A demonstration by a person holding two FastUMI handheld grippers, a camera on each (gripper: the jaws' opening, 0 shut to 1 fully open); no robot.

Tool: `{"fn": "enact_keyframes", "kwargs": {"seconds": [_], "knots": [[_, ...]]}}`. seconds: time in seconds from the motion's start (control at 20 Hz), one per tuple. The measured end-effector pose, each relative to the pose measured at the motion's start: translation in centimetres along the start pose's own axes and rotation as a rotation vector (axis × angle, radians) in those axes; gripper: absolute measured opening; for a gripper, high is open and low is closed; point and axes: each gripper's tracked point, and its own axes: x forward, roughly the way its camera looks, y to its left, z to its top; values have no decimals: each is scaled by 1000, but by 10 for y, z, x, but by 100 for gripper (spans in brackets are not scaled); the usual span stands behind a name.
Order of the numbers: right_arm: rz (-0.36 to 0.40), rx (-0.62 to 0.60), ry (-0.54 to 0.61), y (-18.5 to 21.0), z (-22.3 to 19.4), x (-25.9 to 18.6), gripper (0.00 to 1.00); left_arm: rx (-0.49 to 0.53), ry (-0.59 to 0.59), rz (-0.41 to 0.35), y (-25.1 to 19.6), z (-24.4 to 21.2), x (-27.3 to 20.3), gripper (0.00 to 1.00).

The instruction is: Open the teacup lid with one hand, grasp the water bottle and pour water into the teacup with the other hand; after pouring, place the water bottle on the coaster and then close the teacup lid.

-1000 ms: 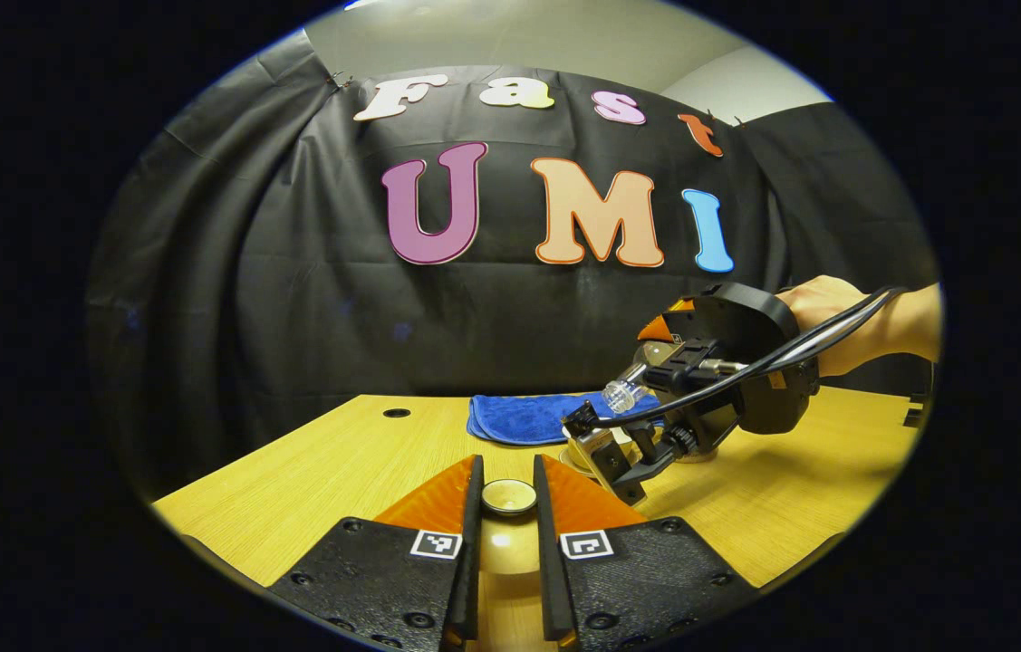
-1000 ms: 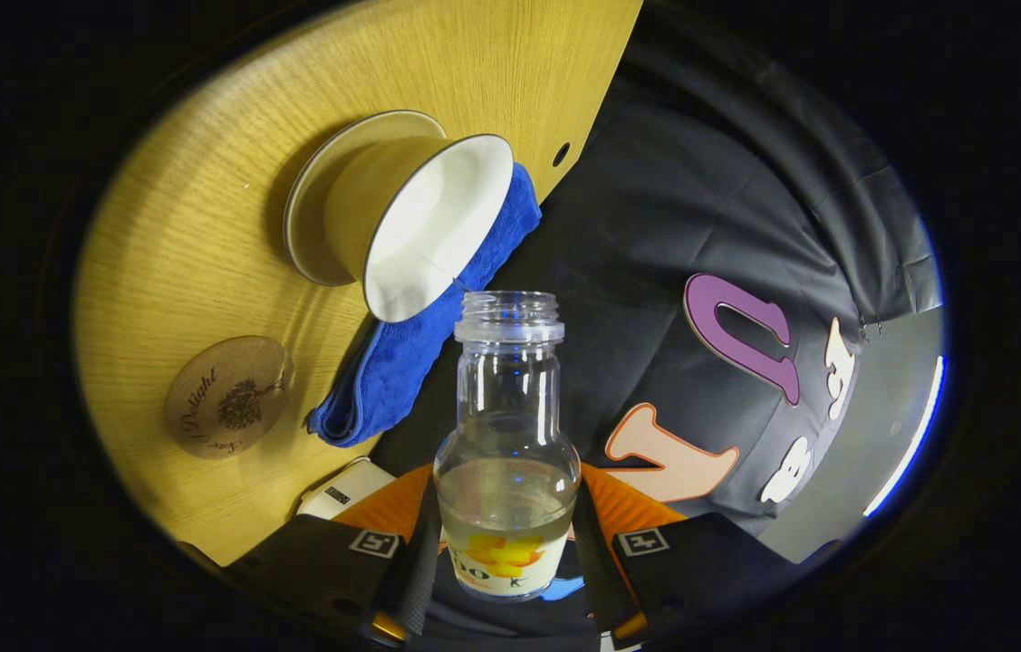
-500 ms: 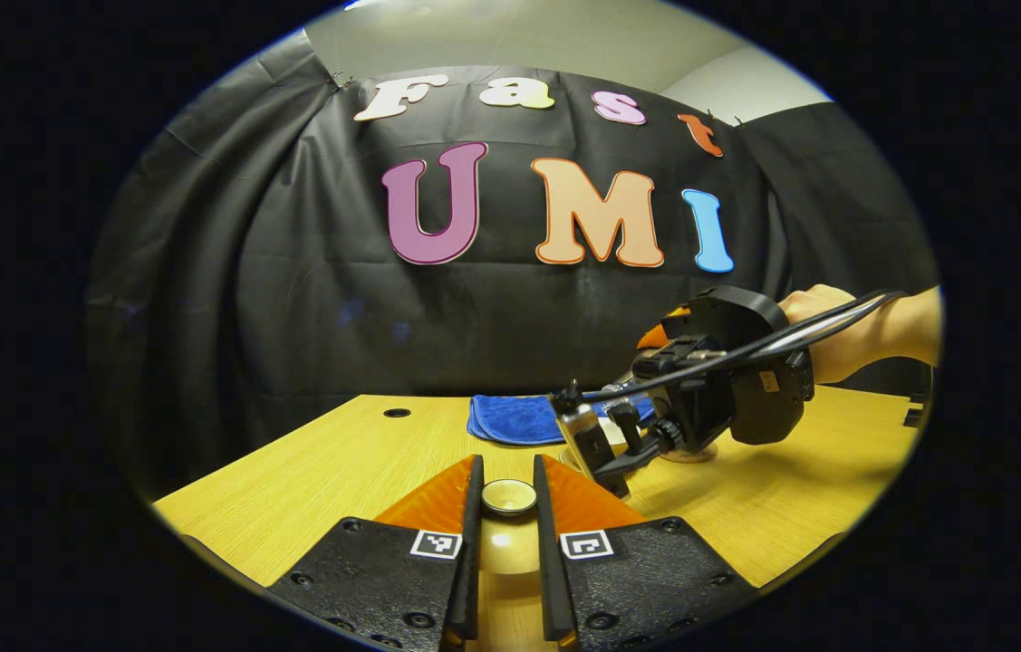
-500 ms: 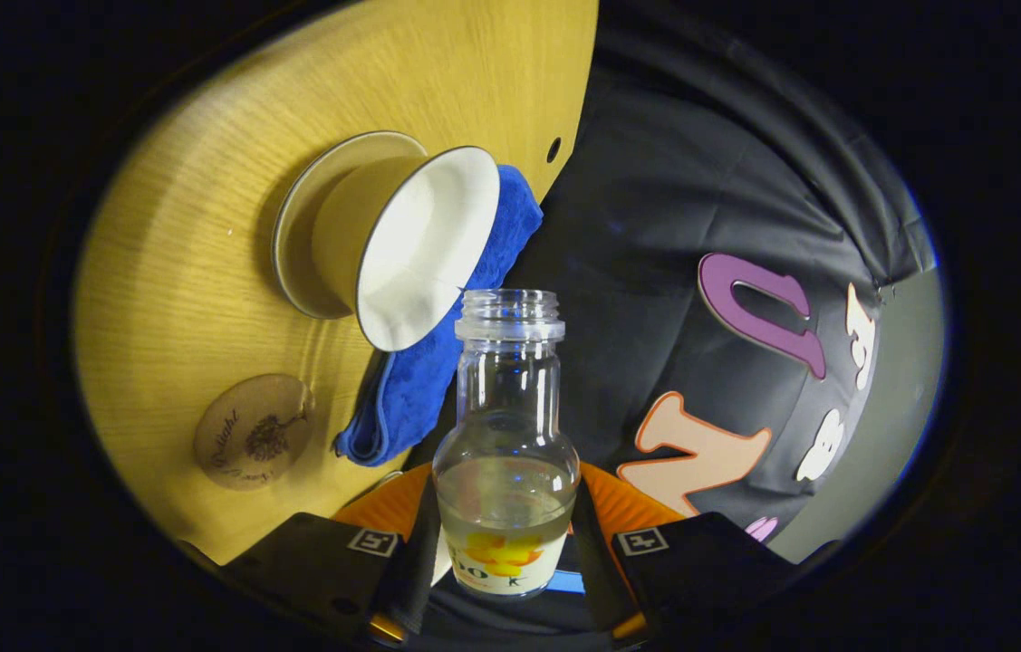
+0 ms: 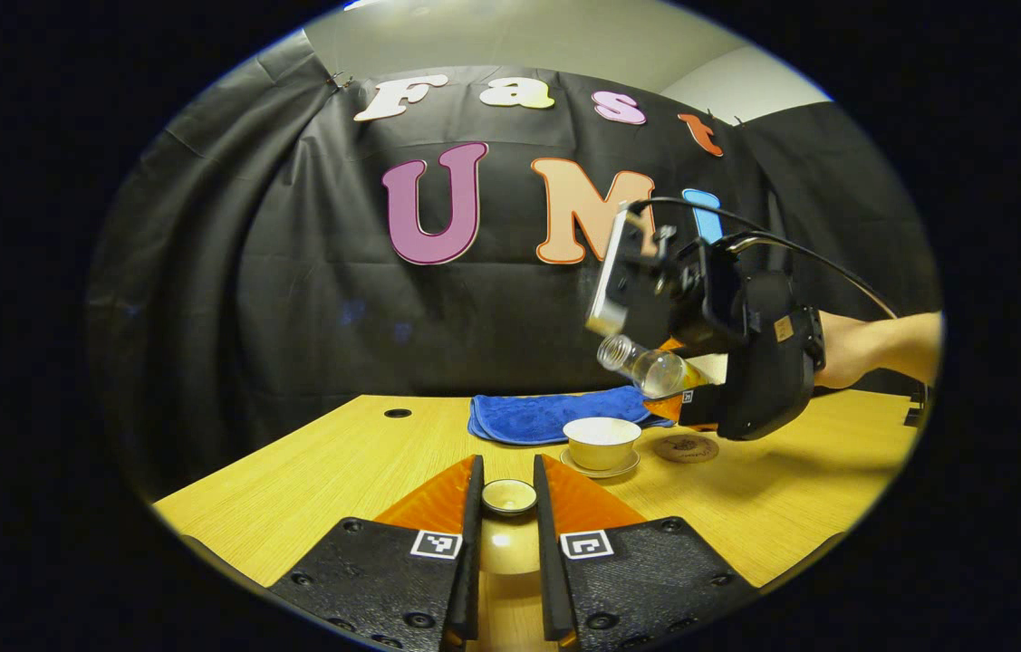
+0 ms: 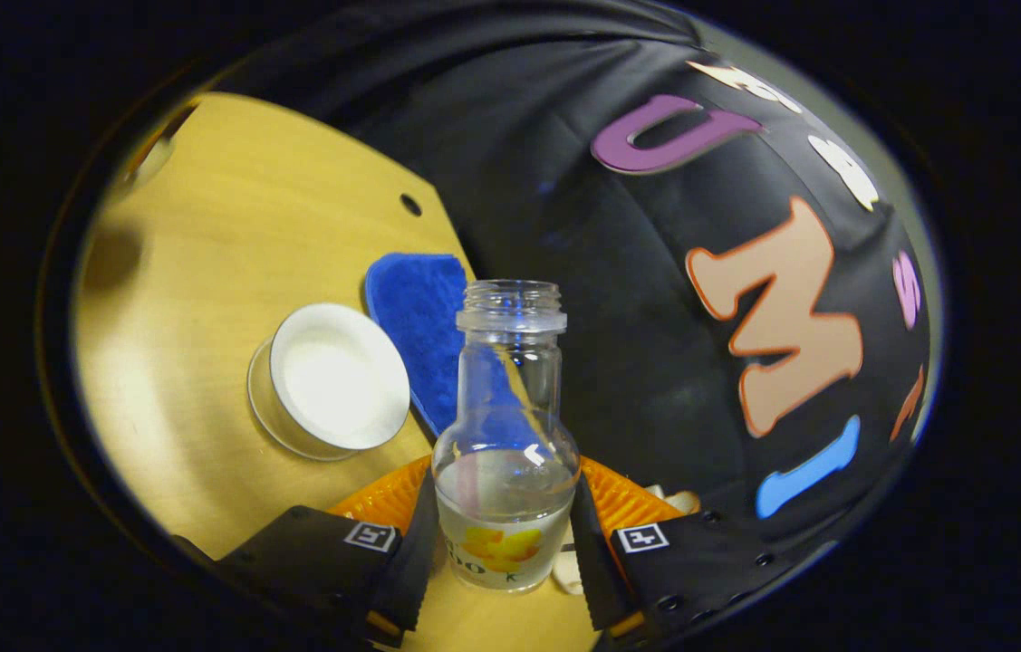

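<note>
The right gripper (image 5: 687,385) is now raised well above the table (image 5: 311,471), clamped on the bottle (image 6: 506,462), which is less tilted than before. The cup (image 5: 601,442) stands uncovered on its saucer, beside the coaster (image 5: 685,447). The lid (image 5: 509,496) is held between the left gripper's (image 5: 507,496) fingers, unchanged.

teacup (image 5: 602,441) top open, cloth (image 5: 546,417) just behind

Open white teacup (image 5: 602,441) on its saucer; clear water bottle (image 6: 505,453), uncapped, tilted above; round coaster (image 5: 686,447) beside.
</note>
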Motion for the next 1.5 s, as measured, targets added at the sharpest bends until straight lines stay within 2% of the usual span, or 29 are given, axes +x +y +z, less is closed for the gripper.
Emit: {"fn": "enact_keyframes", "kwargs": {"seconds": [0.15, 0.25, 0.35, 0.45, 0.55, 0.7, 0.9, 1.35, 1.5], "knots": [[12, 362, -60, -22, -12, -7, 71, 0, 0, 3, 0, -1, 0, 25], [9, 558, -111, -32, -14, -10, 71, 0, 0, 4, 0, -2, 0, 25], [6, 722, -119, -35, -27, -10, 72, 0, 0, 5, 0, -2, -1, 25], [-19, 833, -130, -39, -40, -10, 74, 0, 1, 6, 1, -1, 0, 25], [-65, 876, -161, -49, -52, -13, 73, 0, 1, 6, 0, -1, -1, 25], [-49, 892, -159, -41, -56, -8, 72, 0, 1, 6, 0, -1, 0, 25], [-51, 846, -166, -26, -52, -6, 73, -1, 1, 7, 0, -1, -1, 25], [-96, 863, -218, -32, -51, -11, 72, -1, 2, 8, 1, -1, 0, 25], [-103, 860, -218, -33, -54, -9, 75, 0, 2, 10, 1, -1, 0, 25]]}}
